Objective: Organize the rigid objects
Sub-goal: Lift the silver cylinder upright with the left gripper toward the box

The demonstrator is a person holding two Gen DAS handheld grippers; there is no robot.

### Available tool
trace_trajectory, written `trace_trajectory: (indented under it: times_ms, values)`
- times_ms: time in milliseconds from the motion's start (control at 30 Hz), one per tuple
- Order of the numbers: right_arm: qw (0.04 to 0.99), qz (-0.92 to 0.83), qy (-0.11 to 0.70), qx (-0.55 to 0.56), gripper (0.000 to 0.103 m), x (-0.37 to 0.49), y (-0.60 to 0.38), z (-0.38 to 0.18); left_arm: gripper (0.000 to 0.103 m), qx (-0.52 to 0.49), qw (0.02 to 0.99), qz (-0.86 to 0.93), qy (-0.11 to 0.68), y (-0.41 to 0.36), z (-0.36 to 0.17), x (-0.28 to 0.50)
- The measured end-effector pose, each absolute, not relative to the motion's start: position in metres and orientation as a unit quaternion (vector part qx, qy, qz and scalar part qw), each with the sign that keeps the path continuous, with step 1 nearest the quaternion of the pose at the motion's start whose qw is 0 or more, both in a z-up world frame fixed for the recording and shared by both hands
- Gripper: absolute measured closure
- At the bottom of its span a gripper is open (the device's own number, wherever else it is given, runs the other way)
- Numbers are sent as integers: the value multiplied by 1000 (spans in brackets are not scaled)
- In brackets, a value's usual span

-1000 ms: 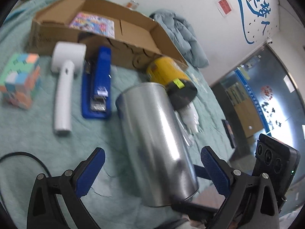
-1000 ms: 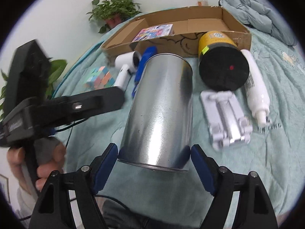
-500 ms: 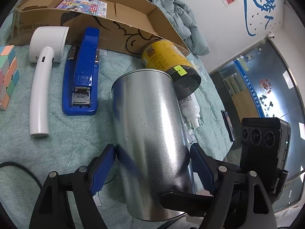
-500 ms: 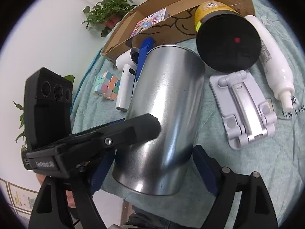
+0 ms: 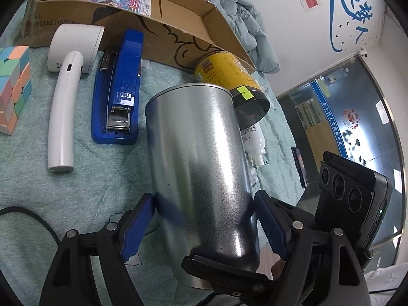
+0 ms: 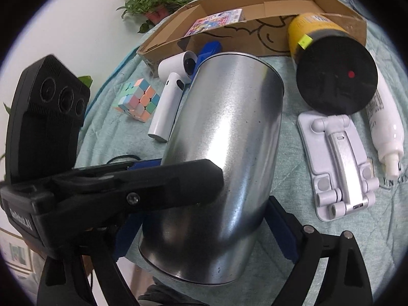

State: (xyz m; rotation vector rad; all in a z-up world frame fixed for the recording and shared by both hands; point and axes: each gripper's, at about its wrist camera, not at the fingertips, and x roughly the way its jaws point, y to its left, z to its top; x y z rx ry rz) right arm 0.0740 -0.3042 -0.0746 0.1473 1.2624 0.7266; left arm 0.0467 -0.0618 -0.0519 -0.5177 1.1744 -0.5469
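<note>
Tin [image 5: 201, 168]: plain silver cylinder, lower centre of both wrist frames, leaning toward the upper left, on a pale green quilted cover [image 5: 30, 183].

Left gripper [image 5: 204, 227]: jaws have just been closing and now sit against both flanks of the tin near its lower end, pinching it.

Right gripper [image 6: 204, 229]: jaws have just been opening; the right blue pad stands close beside the tin wall, contact not clear, and the other pad is hidden behind the left gripper's black body, so it reads as spread around the tin.

Handling, as a judgement: the step looks like a hand-over to the left gripper. The wall is smooth and likely slippery, so the squeeze should be square and firm before the right pulls clear, and the lift should be slow.

Left view only: blue stapler [image 5: 118, 89] in full, grey jacket [image 5: 244, 23] upper right, glass door at right.

Right view only: white folding stand [image 6: 336, 163], the yellow canister's [image 6: 321, 40] black lid face, potted plant [image 6: 155, 2] upper left.

Both views: cardboard box [image 5: 163, 7], pastel cube [image 6: 139, 99], white handheld device [image 5: 66, 102], white bottle [image 6: 385, 127].
</note>
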Motion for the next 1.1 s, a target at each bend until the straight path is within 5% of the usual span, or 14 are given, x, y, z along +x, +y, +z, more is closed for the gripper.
trace_trajectory:
  times_ms: [1100]
  values:
    - [883, 289, 368, -31, 17, 151, -284, 46, 26, -106, 886, -287, 347, -66, 123, 108]
